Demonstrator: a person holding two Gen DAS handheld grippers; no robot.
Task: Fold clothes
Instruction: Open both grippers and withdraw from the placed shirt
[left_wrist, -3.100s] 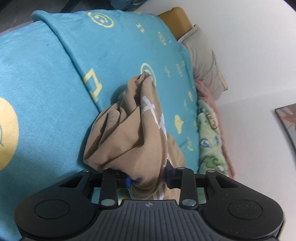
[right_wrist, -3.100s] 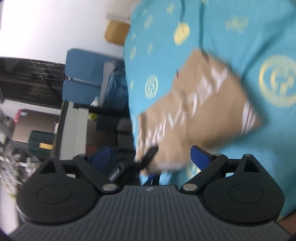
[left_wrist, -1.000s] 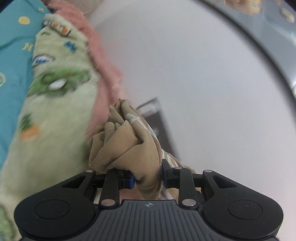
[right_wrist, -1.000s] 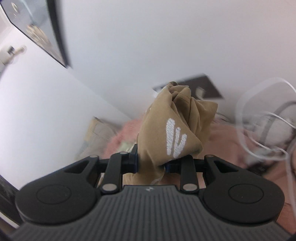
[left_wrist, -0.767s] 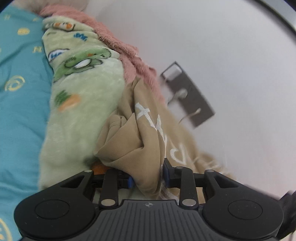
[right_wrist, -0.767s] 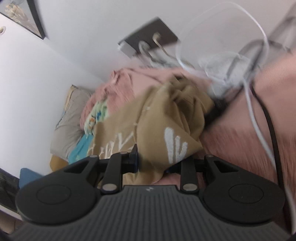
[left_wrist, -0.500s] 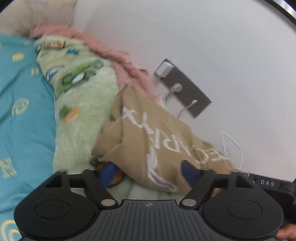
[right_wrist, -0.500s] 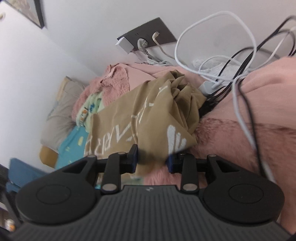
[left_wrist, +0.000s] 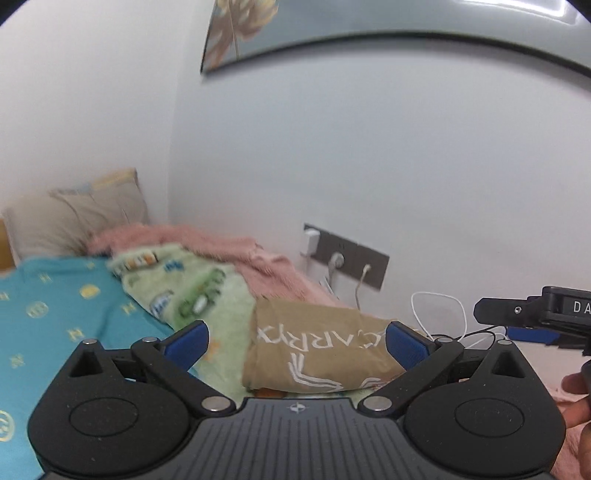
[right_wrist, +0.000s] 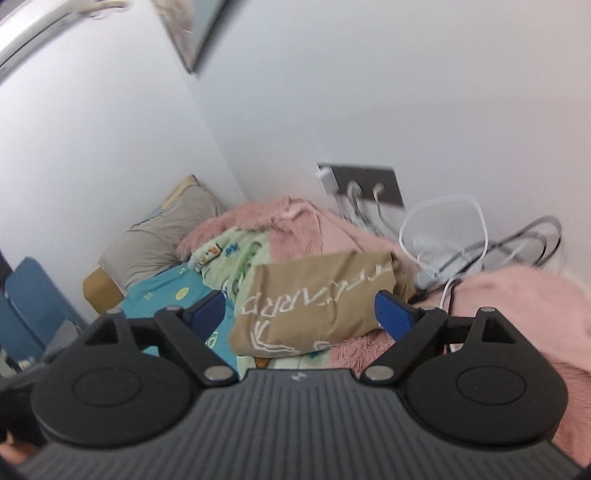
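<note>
Left claw (left_wrist: 297, 341): jaws wide apart, just opened, nothing gripped. In the left wrist view the folded tan garment (left_wrist: 317, 354) with white lettering lies free beyond the blue fingertips (left_wrist: 186, 341), on a green blanket (left_wrist: 207, 295) beside a pink blanket (left_wrist: 229, 247) on the bed. The right claw (left_wrist: 532, 332) enters at the right edge, a hand (left_wrist: 576, 410) below it.

Right claw (right_wrist: 301, 308): jaws wide, just opened, nothing gripped. In the right wrist view the garment (right_wrist: 314, 302) rests across both blankets, near white cables (right_wrist: 443, 225) and a wall socket (right_wrist: 365, 181).
</note>
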